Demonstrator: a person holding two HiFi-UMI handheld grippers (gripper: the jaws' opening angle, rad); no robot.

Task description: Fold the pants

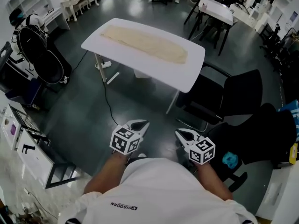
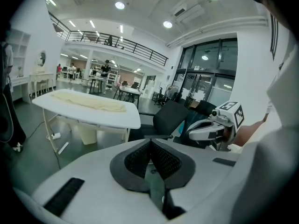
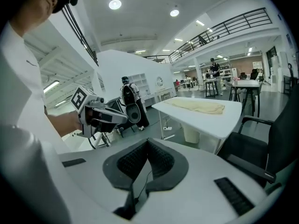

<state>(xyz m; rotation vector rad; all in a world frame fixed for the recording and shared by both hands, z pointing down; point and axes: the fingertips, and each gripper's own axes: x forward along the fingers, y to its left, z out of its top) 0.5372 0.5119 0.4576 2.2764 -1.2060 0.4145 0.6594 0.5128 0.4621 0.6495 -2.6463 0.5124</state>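
left gripper (image 1: pixel 140 124) and right gripper (image 1: pixel 181 133) are holding jaws together, empty. the cream pants (image 1: pixel 145 43) are lying on the table (image 1: pixel 198 62) well ahead of both jaws; soft and limp, they are likely needing corner pinches at one end.

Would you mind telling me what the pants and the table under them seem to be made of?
The pants look like soft cloth, cream and matte: they lie limp and slightly wrinkled. The table top seems smooth white laminate or plastic, from its even surface and rounded corners; I cannot tell which.
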